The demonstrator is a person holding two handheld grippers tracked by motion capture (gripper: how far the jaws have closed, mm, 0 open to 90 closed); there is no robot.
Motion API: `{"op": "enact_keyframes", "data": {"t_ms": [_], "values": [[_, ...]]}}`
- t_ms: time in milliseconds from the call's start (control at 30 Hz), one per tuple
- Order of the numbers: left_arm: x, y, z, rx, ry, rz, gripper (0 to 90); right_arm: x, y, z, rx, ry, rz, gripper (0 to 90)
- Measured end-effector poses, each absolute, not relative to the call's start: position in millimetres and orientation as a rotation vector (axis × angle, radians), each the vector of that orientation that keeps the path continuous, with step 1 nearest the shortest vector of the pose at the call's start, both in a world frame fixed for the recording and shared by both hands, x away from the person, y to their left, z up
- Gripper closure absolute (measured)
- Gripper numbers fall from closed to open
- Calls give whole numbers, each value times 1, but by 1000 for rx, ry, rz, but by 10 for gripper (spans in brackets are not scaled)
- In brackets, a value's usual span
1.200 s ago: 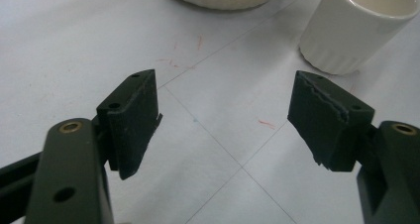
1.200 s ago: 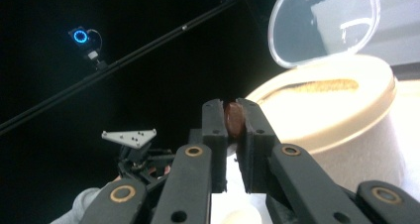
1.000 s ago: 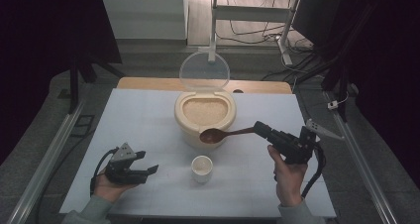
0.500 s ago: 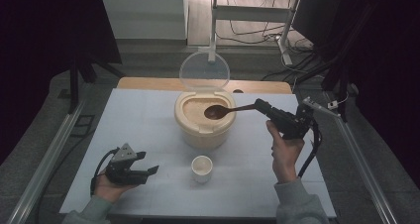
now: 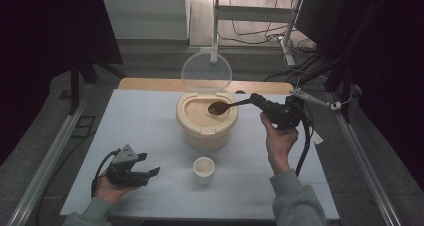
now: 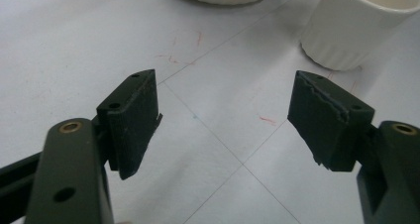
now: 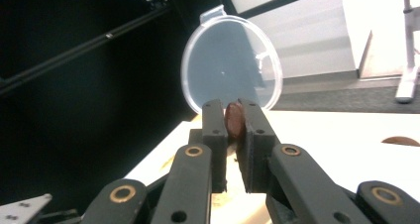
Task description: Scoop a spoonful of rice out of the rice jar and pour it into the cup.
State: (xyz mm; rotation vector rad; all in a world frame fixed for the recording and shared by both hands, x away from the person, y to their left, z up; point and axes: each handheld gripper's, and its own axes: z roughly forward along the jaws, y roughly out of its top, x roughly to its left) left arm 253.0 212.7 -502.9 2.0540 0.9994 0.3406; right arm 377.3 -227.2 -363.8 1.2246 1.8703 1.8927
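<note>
Reaching from the right, the right gripper (image 5: 261,102) has its jaws clamped on the wooden spoon (image 5: 227,106), whose handle runs leftward so the bowl hovers over the open rice container (image 5: 206,120); the left gripper (image 5: 145,170) rests with jaws apart.

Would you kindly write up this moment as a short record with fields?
Right tongs: shut on the wooden spoon
Spoon bowl: over the open tub of grain
Tub lid: clear, hinged upright at the back
Left tongs: open, holding nothing, low over the table
Small white cup: upright, in front of the tub, untouched
</note>
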Motion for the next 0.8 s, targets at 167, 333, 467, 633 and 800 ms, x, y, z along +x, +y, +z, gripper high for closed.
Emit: {"op": "enact_keyframes", "data": {"t_ms": [167,333,467,633,800], "values": [[253,212,-503,2055,999,341,272,379,-227,-365,1233,1854,1841,828],[253,212,-503,2056,1000,340,272,379,-227,-365,1221,1851,1784,828],[253,212,-503,2056,999,342,272,379,-225,-367,1207,1870,1755,828],[253,212,-503,2058,998,343,272,380,-223,-369,1206,1878,1741,829],[253,212,-503,2059,999,343,272,380,-216,-370,1180,1932,1707,830]]}}
